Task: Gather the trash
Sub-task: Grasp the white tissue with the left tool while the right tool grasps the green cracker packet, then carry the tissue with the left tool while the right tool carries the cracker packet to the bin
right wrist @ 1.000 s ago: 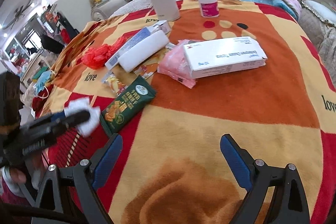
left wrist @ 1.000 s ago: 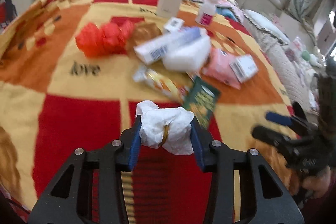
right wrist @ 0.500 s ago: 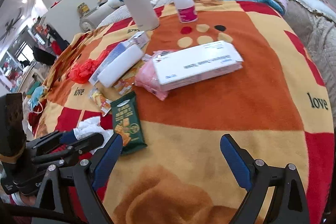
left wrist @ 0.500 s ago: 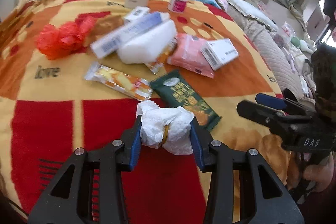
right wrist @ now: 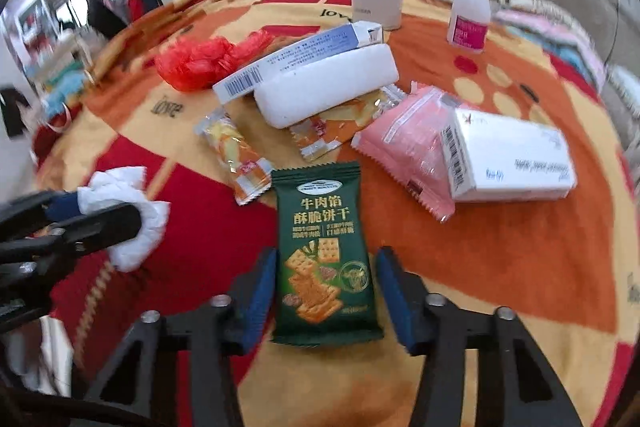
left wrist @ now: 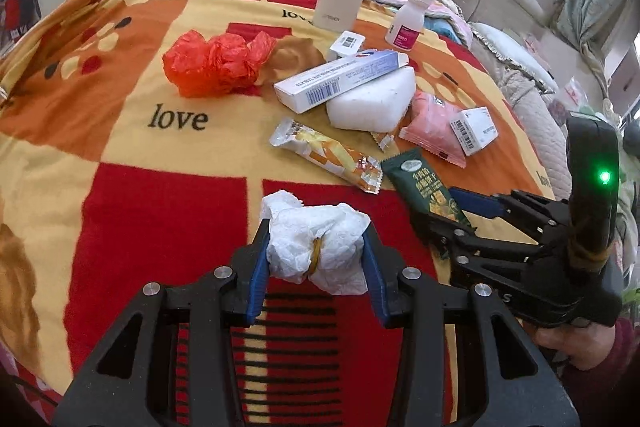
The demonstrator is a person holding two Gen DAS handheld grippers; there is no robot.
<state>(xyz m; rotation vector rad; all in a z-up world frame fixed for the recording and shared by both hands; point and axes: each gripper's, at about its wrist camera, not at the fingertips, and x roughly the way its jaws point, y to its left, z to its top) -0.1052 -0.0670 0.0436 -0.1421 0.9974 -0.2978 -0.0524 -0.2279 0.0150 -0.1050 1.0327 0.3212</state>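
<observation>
Green biscuit packet (right wrist: 325, 259) flat on blanket (right wrist: 500, 267), near front edge, lying between blue pads of right gripper (right wrist: 326, 293); jaws closing, pads flanking packet sides, contact not clear. Packet's lower end partly hidden behind the right gripper in left view. Crumpled white tissue (left wrist: 316, 247) pinched between narrowly parted pads of left gripper (left wrist: 316, 269), above blanket's front edge. Orange snack wrapper (right wrist: 236, 157) just beyond packet; second wrapper (right wrist: 332, 131) half hidden under white block (right wrist: 324, 89). Background blurred.

Crumpled white paper tissue (left wrist: 316, 247); glossy green foil biscuit packet (right wrist: 324, 255); fuzzy matt cloth blanket (left wrist: 120, 147); crinkly red plastic bag (left wrist: 216, 63)
</observation>
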